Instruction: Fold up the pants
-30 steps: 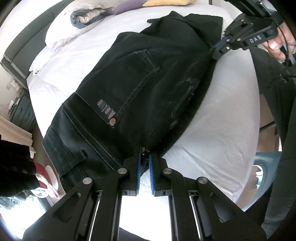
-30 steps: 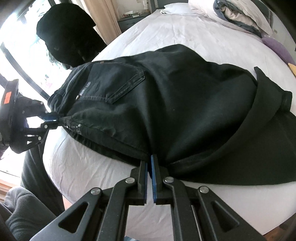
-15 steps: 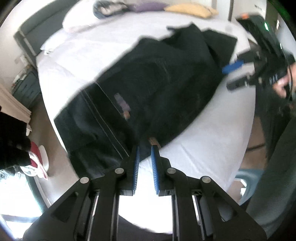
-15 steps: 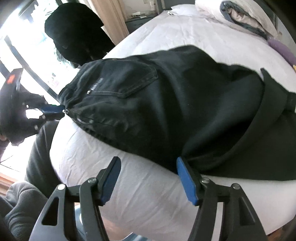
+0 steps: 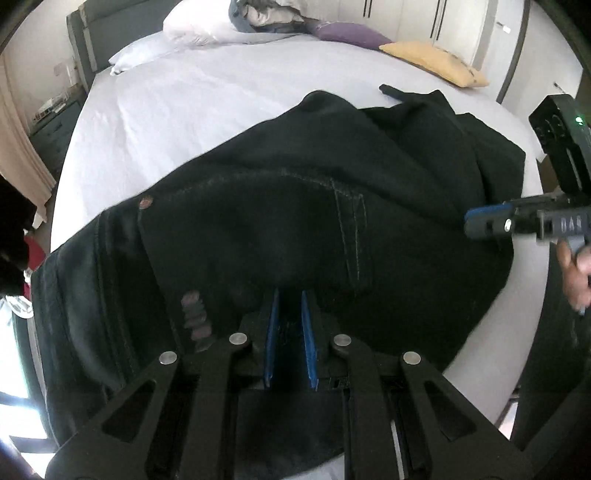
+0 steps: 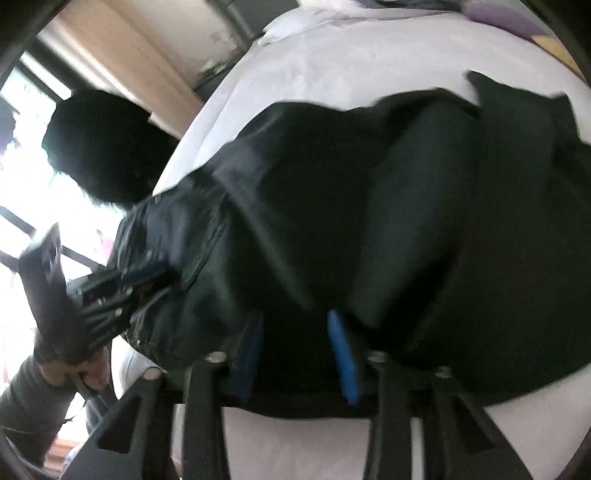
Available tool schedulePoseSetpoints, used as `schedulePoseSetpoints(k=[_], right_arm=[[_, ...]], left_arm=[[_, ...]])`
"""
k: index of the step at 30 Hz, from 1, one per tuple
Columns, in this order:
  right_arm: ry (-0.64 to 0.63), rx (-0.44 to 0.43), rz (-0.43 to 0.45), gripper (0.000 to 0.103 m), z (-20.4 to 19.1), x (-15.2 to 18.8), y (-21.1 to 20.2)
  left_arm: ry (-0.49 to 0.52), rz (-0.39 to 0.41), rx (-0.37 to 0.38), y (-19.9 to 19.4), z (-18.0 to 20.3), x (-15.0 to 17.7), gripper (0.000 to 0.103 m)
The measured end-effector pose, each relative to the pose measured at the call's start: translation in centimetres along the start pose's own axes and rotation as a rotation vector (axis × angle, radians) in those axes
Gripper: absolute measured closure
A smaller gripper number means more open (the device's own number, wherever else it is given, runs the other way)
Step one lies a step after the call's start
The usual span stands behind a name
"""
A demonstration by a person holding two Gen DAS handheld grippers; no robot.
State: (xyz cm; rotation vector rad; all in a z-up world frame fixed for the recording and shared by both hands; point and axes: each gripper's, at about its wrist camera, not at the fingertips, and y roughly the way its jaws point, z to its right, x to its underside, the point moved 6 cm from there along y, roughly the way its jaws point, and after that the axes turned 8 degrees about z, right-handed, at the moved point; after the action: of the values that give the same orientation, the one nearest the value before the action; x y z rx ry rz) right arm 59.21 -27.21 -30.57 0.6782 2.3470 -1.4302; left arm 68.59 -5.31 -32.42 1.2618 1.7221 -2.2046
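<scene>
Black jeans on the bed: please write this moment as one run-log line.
black jeans: on bed | left gripper: narrow gap over jeans | right gripper: closing, jeans between fingers

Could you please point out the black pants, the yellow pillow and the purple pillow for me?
black pants [image 5: 280, 221]: left wrist view, on the seat panel.
yellow pillow [image 5: 432, 61]: left wrist view, its middle.
purple pillow [image 5: 347, 33]: left wrist view, its top face.

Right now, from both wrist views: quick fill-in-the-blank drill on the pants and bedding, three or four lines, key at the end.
1. The black denim pants lie on a ____ bed sheet.
2. The flat pillow beyond the pants is ____ in colour.
3. The pads of the left gripper are ____ in colour.
4. The cushion beside the flat pillow is ____.

Missing words: white; yellow; blue; purple
</scene>
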Motion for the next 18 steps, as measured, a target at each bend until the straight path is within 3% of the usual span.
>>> schedulePoseSetpoints(k=[3,5,9,11,14,18], right_arm=[[0.021,0.021,0.048,0.064,1.7,-0.3,-2.2],[0.039,0.059,0.112,0.054,3.0,-1.1,-4.4],[0.08,0.114,0.23,0.05,5.6,-4.0,-7.7],[0.08,0.144,0.25,0.049,6.6,-5.6,-8.4],[0.056,0.184,0.267,0.049,7.9,-8.1,-8.2],[0.053,0.208,0.267,0.049,9.6,-11.4,-7.0]], left_arm=[[-0.021,-0.037,-0.035,-1.7,-0.3,1.1,0.09],[-0.009,-0.016,-0.065,-2.8,0.2,0.4,0.09],[-0.082,0.077,0.051,-3.7,3.9,-3.4,0.09],[-0.154,0.111,0.167,-2.6,6.8,-5.4,0.09],[-0.225,0.11,0.301,-0.6,9.9,-6.5,0.09],[-0.253,0.015,0.343,3.9,12.2,-5.3,0.09]])
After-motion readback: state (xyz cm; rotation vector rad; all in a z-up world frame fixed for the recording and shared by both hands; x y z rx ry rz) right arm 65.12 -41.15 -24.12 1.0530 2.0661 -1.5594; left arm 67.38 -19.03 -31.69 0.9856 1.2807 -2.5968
